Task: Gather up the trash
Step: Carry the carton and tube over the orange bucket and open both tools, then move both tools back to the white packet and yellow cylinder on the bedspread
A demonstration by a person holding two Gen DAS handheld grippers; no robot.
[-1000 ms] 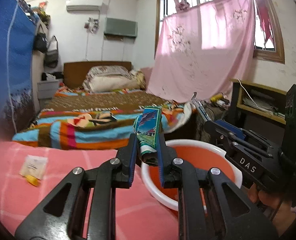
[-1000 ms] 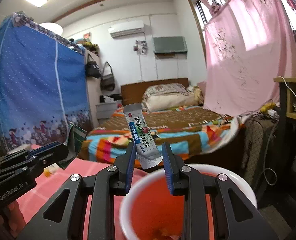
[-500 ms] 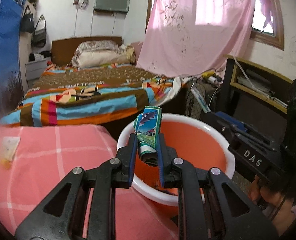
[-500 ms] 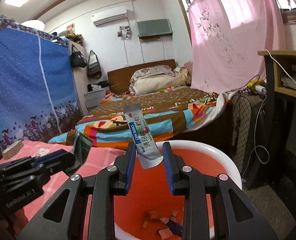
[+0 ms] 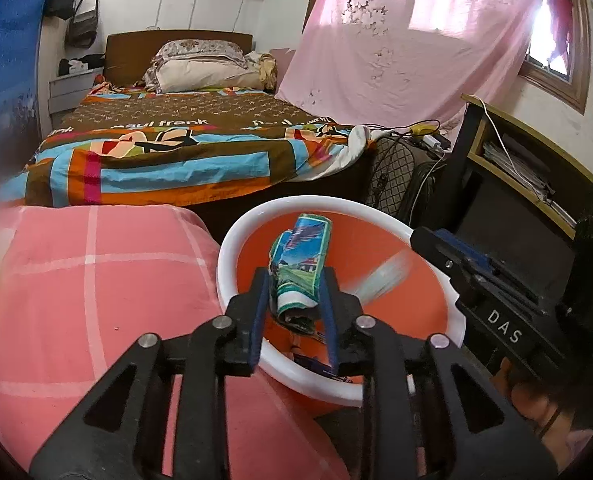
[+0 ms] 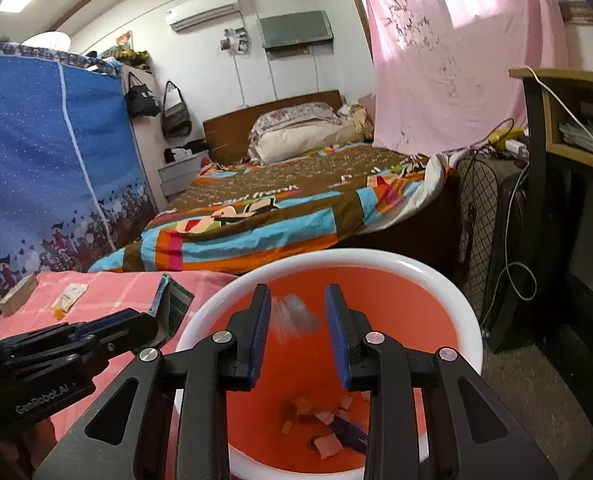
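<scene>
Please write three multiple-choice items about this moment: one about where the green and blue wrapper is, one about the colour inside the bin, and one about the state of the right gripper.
1. Where is the crumpled green and blue paper wrapper?
A. On the striped bedcover
B. Between the fingers of the left gripper, over the bin
C. On the bottom of the bin

2. What colour is the inside of the round white-rimmed plastic bin?
A. Orange
B. Blue
C. Black

3. How is the right gripper now?
A. Shut on a sachet
B. Out of view
C. Open, with a blurred sachet loose between its fingers

Answers: 1 B, the wrapper sits between the blue pads above the rim. 2 A, the inner wall is orange. 3 C, there is a gap on both sides of the blurred sachet.
</scene>
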